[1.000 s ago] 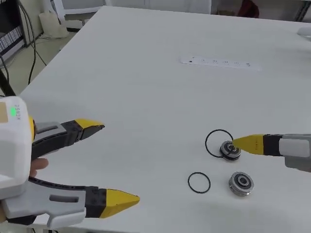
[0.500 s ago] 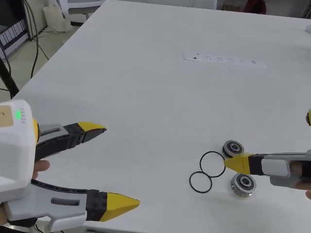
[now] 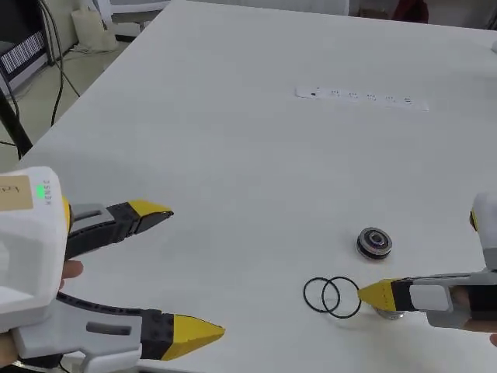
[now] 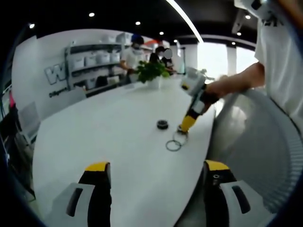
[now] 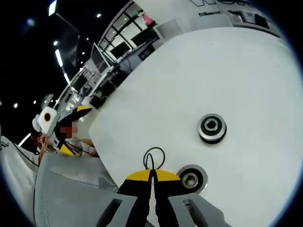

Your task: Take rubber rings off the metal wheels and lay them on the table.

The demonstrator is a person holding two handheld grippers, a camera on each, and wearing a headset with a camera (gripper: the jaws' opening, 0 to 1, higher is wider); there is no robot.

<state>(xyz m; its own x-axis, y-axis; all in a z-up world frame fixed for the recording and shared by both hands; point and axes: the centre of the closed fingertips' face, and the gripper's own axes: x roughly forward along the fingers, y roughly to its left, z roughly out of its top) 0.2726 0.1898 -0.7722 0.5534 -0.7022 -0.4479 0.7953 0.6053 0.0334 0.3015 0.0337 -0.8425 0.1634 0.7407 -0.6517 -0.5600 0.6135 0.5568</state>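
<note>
1. Since half a second ago the right gripper (image 3: 365, 294) has drawn back toward 6 o'clock. The right ring (image 3: 345, 298) has come with it and now overlaps the left ring (image 3: 317, 295) on the tabletop (image 3: 233, 140).
2. The left gripper (image 3: 180, 272) sits at 8 o'clock in the head view. Its jaws are spread wide and hold nothing, well apart from both rings.
3. Both rubber rings lie flat on the tabletop, off the wheels. The left ring is free. The right ring's 3 o'clock edge meets the right jaws.
4. The far wheel (image 3: 374, 242) stands at 1 o'clock from the rings. The near wheel (image 3: 386, 312) is just beside the right jaws and partly hidden under them. In the right gripper view both grooves look bare.
5. The right jaws are pressed together. In their own view a thin black line runs between the tips, so we judge they pinch the right ring's edge. That ring lies straight ahead of the tips at 9 o'clock, on the gripper's 3-to-9 long axis. The right gripper is far nearer to it than the left. We judge the coming move is to part these jaws and back off toward 3 o'clock, clear of the near wheel.
</note>
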